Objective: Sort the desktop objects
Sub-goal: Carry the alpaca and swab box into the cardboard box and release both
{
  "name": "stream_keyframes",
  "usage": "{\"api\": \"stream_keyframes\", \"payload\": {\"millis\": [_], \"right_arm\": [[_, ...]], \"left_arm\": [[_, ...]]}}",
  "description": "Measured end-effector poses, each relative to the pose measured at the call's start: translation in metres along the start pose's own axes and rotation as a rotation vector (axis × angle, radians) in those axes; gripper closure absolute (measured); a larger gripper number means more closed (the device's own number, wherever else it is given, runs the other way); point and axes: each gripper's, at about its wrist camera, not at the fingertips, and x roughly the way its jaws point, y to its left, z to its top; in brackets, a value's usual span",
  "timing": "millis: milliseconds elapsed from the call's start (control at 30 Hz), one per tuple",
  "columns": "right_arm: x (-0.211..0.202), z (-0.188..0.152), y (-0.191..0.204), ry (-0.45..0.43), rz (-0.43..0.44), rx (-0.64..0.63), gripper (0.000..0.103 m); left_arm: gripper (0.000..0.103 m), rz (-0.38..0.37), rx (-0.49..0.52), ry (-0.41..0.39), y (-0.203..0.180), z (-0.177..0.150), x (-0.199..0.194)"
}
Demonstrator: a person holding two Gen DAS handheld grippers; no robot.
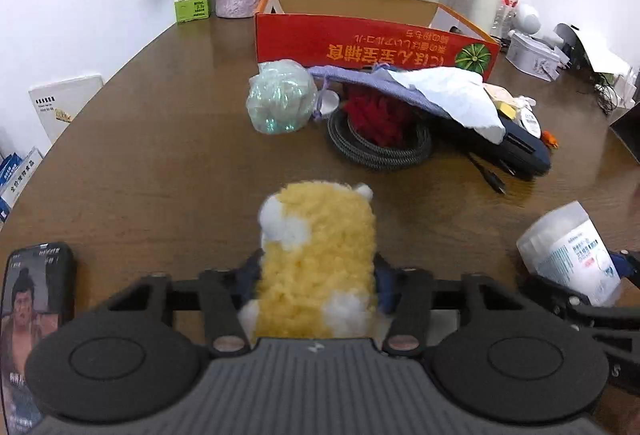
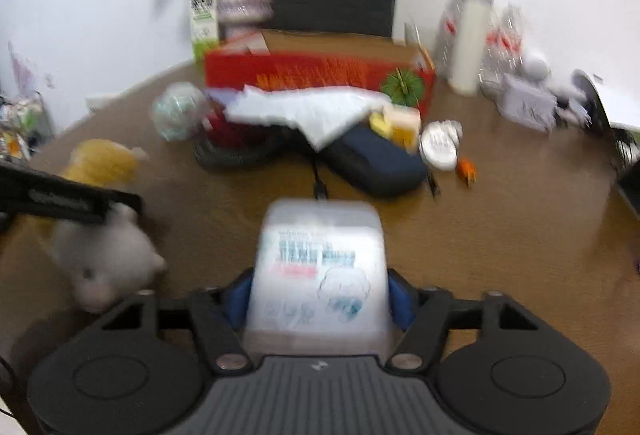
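Box at twelve o'clock, both grippers loaded

Cardboard box (image 1: 372,35), red-fronted and open at the top, stands at the far side of the desk (image 1: 168,163), at twelve o'clock from both grippers and beyond a heap of clutter: a coiled cable (image 1: 380,147), a dark case (image 2: 376,163), crumpled white paper (image 1: 452,95) and a mesh sponge ball (image 1: 280,101).

I judge the box to be the likely drop place; any carry to it must pass over that heap.

Left gripper (image 1: 316,275) is clamped on a yellow-and-white plush toy (image 1: 320,255), whose long axis runs away along the fingers toward twelve o'clock.

Right gripper (image 2: 318,295) is closed on a translucent plastic tub (image 2: 320,267) with a printed label, likewise pointing at the box. This view is blurred.

Neither gripper looks clearly nearer the box; they ride side by side.
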Motion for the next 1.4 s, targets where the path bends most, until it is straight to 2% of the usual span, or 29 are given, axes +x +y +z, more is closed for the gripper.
{"api": "stream_keyframes", "payload": {"millis": [67,167,267,333,400,467,567,633,733,833,967,1033,1100,1133,1300,1400], "right_arm": [[-0.006,-0.003,-0.003,-0.009,0.016,0.028,0.040],[-0.028,0.009,-0.013,-0.064,0.082,0.081,0.040],[-0.053,0.049,-0.026,-0.197,0.092,0.064,0.040],[-0.052,0.090,-0.040,-0.282,0.068,0.046,0.040],[-0.035,0.136,-0.054,-0.317,0.042,0.026,0.040],[-0.006,0.182,-0.069,-0.334,0.037,0.055,0.040],[0.064,0.247,-0.079,-0.260,0.046,0.071,0.040],[0.123,0.281,-0.087,-0.168,0.040,0.115,0.040],[0.200,0.307,-0.098,-0.039,0.016,0.143,0.040],[0.262,0.320,-0.106,0.090,-0.021,0.147,0.039],[0.305,0.325,-0.096,0.122,-0.114,0.071,0.039],[0.317,0.322,-0.093,0.141,-0.135,0.063,0.037],[0.313,0.321,-0.089,0.130,-0.120,0.052,0.019],[0.313,0.319,-0.088,0.143,-0.092,0.047,0.016],[0.304,0.314,-0.088,0.132,-0.041,0.014,0.017],[0.288,0.308,-0.089,0.123,-0.022,0.053,0.017]], "left_arm": [[0.057,-0.031,-0.014,-0.024,0.001,-0.002,-0.013],[0.057,-0.123,-0.052,-0.086,0.008,0.019,-0.038],[0.057,-0.147,-0.032,-0.224,0.012,0.080,-0.058],[0.056,-0.139,-0.024,-0.268,0.011,0.130,-0.051],[0.056,-0.100,-0.023,-0.271,0.006,0.182,-0.029],[0.056,-0.073,0.006,-0.232,-0.006,0.233,0.007],[0.056,0.046,0.033,-0.149,-0.018,0.287,0.082],[0.056,0.099,0.007,-0.055,-0.011,0.304,0.135],[0.055,0.195,0.002,0.038,-0.003,0.309,0.201],[0.053,0.212,0.083,0.104,-0.007,0.296,0.236],[0.050,0.279,0.176,0.073,-0.020,0.281,0.250],[0.050,0.277,0.166,0.073,-0.020,0.279,0.247],[0.051,0.275,0.176,0.077,-0.019,0.277,0.244],[0.051,0.278,0.186,0.082,-0.020,0.273,0.242],[0.050,0.264,0.185,0.125,-0.022,0.259,0.223],[0.047,0.180,0.082,0.153,-0.009,0.263,0.210]]}}
